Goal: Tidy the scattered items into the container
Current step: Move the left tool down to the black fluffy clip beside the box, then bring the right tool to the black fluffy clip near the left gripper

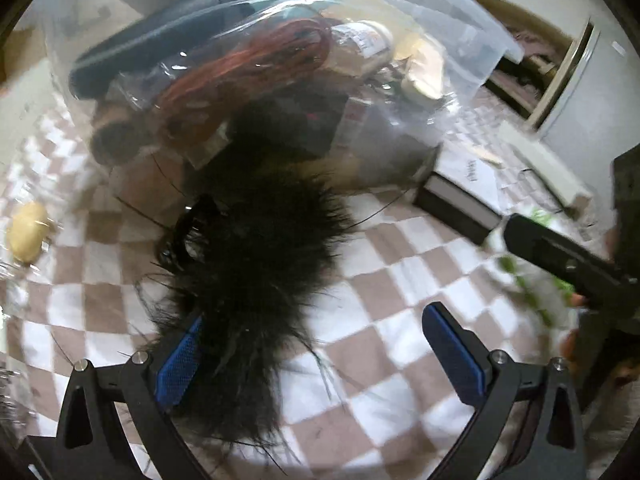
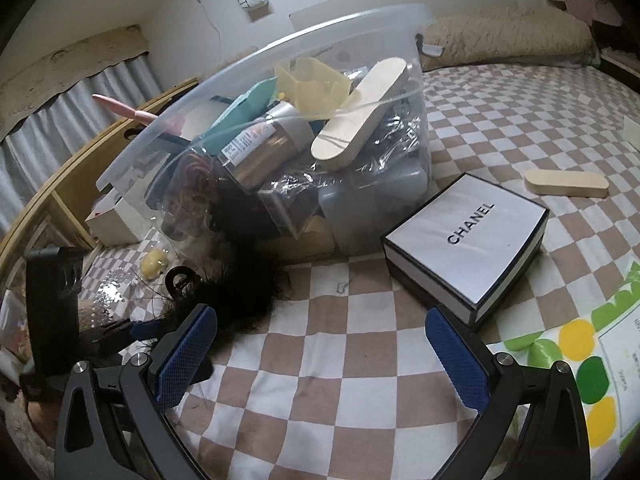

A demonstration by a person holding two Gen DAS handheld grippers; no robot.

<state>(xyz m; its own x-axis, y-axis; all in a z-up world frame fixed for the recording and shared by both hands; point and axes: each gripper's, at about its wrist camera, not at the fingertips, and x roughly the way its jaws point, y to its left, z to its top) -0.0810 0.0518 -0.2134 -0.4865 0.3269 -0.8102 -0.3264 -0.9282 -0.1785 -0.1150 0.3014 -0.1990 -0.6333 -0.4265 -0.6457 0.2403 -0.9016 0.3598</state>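
Observation:
A clear plastic container [image 2: 280,52], full of mixed items, stands on the checkered bed; it also shows in the left wrist view [image 1: 460,60]. A black feathery item [image 1: 256,264] with a black hair claw [image 1: 180,236] lies in front of the container. My left gripper [image 1: 320,356] is open, with the feathers lying over its left pad [image 1: 180,364]. The feathers also show in the right wrist view [image 2: 244,280]. My right gripper [image 2: 322,356] is open and empty above the bedcover, to the right of the feathers.
A white and black Chanel box [image 2: 468,240] lies to the right of the container. A wooden piece [image 2: 566,182] lies further right. A yellow soft item [image 2: 154,266] and sequins [image 2: 108,292] lie at the left. A green and yellow printed bag [image 2: 580,356] is at the right.

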